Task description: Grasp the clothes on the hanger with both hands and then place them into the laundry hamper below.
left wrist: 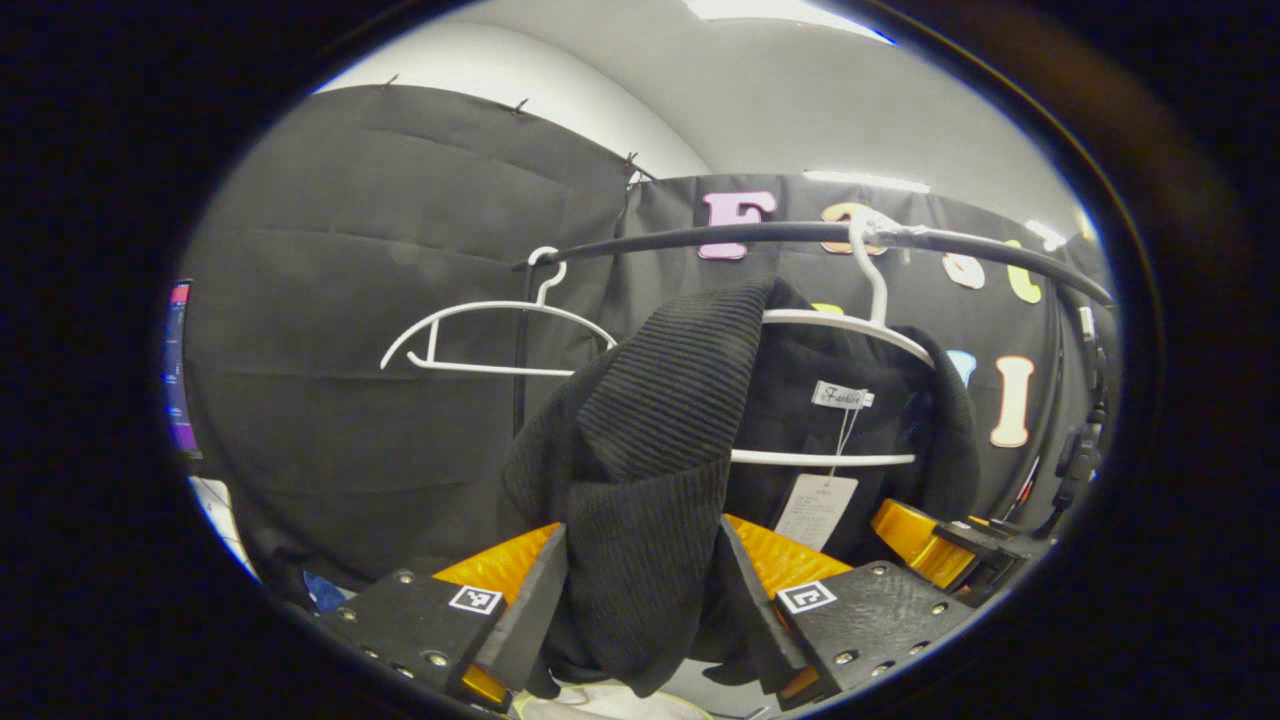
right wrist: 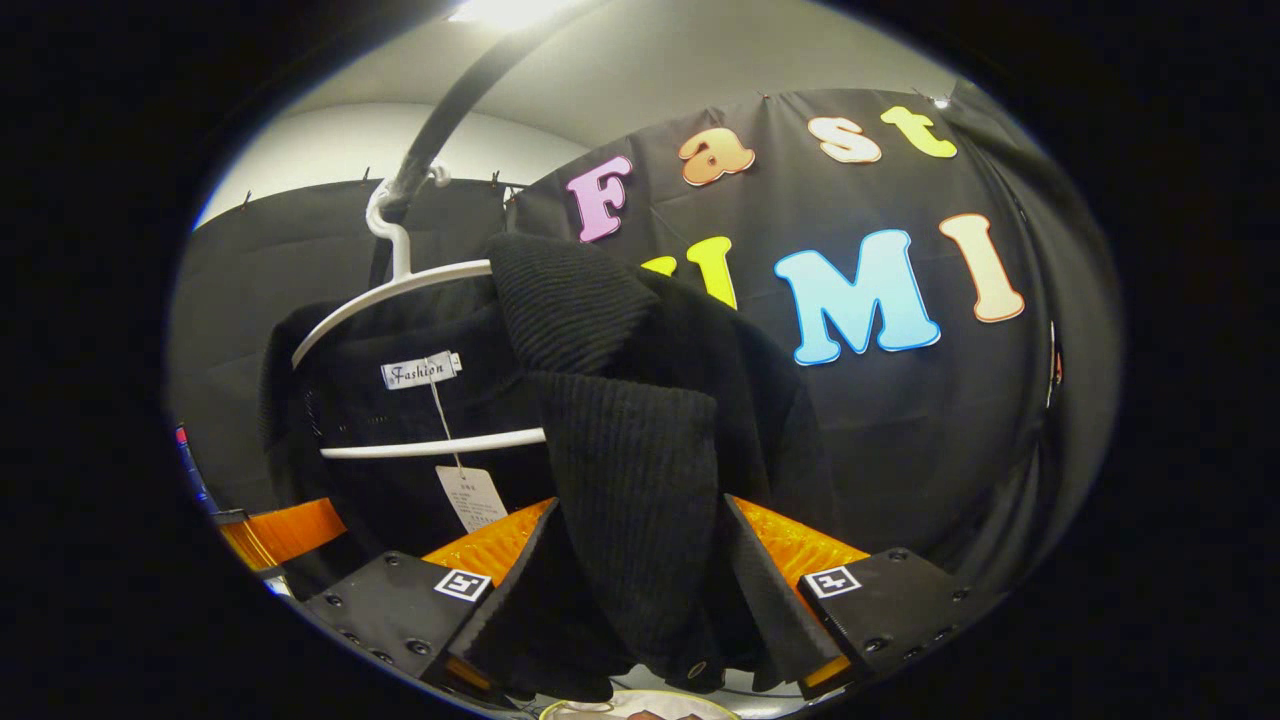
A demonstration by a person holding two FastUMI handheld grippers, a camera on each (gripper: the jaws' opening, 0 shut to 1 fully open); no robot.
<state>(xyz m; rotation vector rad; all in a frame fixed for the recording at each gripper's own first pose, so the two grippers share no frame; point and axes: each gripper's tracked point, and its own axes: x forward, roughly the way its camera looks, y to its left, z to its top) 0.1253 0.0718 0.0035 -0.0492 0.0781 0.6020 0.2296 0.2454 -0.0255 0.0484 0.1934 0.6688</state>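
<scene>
Judging from both views, the grasp step is done and the transfer step is not. The black knit garment [left wrist: 650,420] still hangs on the white hanger [left wrist: 850,325], and the hanger's hook is still over the dark rail [left wrist: 760,235].

Gripper state:
- Left gripper [left wrist: 640,590]: the fingers stand partly closed, with a thick fold of the knit bunched between them. Both fingers appear to press on the fabric.
- Right gripper [right wrist: 640,590]: same condition. The fingers stand partly closed on a hanging fold of the garment [right wrist: 620,440], and the fabric fills the gap between them.

Remaining work, as a judgement: free the garment from the hanger [right wrist: 400,285], lower it, and release it into the hamper. A pale rounded edge at the bottom of each view may be the hamper's rim, but it is too small to confirm.

Garment condition: the fabric is black, ribbed and thick. It drapes over one hanger shoulder and folds over on itself in heavy rolls. A small white neck label [right wrist: 420,372] sits inside the collar, and a paper tag [right wrist: 470,497] hangs from it on a thread, below the hanger's lower bar. An empty white hanger [left wrist: 495,335] hangs on the same rail, well apart from the loaded one.
</scene>
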